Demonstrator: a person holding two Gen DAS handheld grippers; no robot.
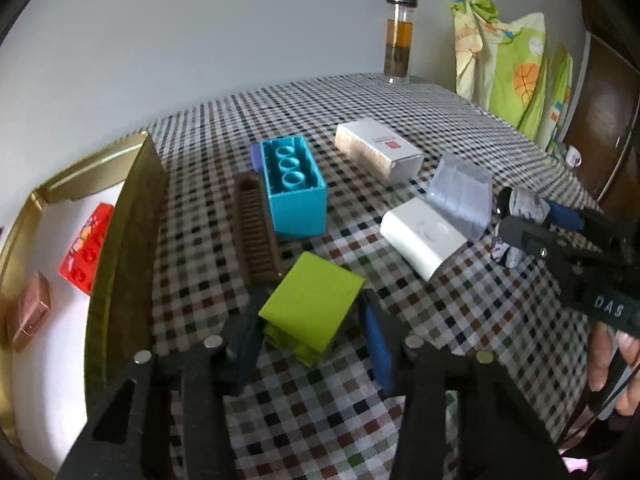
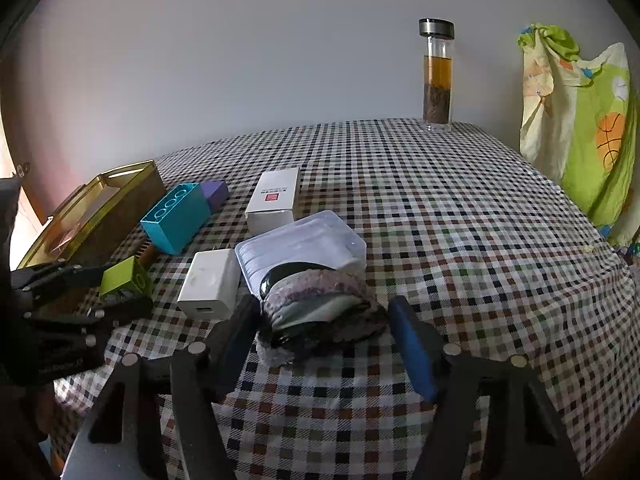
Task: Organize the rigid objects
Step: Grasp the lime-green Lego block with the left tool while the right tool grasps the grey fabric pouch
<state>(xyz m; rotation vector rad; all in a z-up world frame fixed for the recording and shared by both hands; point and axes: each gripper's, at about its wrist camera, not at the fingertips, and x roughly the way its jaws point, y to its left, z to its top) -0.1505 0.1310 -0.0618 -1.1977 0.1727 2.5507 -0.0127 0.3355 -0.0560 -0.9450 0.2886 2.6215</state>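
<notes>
Left wrist: green block (image 1: 312,304) between spread left gripper (image 1: 310,340) fingers.

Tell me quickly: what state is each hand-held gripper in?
Left hand-held gripper: open, straddling the lime green block.
Right hand-held gripper: open around the patterned bundle.

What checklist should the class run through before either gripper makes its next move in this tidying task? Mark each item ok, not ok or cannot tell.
1. Left gripper brackets the green block: ok, fingers either side.
2. Left fingers closed on that block: not ok, a gap shows on the right side.
3. Right gripper brackets the patterned roll: ok, but firm contact cannot tell.
4. Gold box open to receive items: ok, red block already inside.
5. Path from green block to box: cannot tell, brown comb lies close by.
</notes>
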